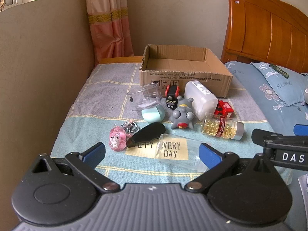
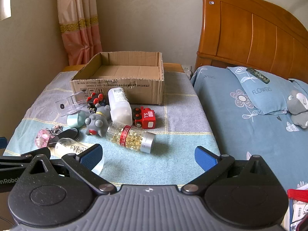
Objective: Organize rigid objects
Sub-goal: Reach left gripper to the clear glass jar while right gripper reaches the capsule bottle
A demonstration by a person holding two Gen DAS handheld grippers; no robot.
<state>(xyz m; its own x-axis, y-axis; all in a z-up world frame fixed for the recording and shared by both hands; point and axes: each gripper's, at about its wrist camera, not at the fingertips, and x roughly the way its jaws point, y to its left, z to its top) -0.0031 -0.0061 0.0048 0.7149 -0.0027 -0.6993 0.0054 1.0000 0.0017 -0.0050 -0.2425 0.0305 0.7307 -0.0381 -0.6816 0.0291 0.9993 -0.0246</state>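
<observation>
An empty cardboard box [image 1: 184,76] [image 2: 119,88] stands at the back of a cloth-covered table. In front of it lie a pill bottle with a red label [image 1: 221,127] [image 2: 130,137], a white bottle [image 1: 201,98] [image 2: 119,103], a red toy train [image 1: 224,108] [image 2: 145,117], a grey figurine [image 1: 182,115] [image 2: 97,122], a black toy car [image 1: 171,96], a clear tub [image 1: 144,97] and a clear glass [image 1: 179,154] lying on its side. My left gripper [image 1: 152,154] is open, with the glass between its fingers. My right gripper [image 2: 148,157] is open and empty, short of the pill bottle.
A pink keychain [image 1: 117,137], a black oval case [image 1: 146,134] and a mint egg shape [image 1: 153,114] lie at the left of the pile. A bed with blue bedding [image 2: 250,115] and a wooden headboard [image 2: 259,32] borders the table's right. A wall runs along the left.
</observation>
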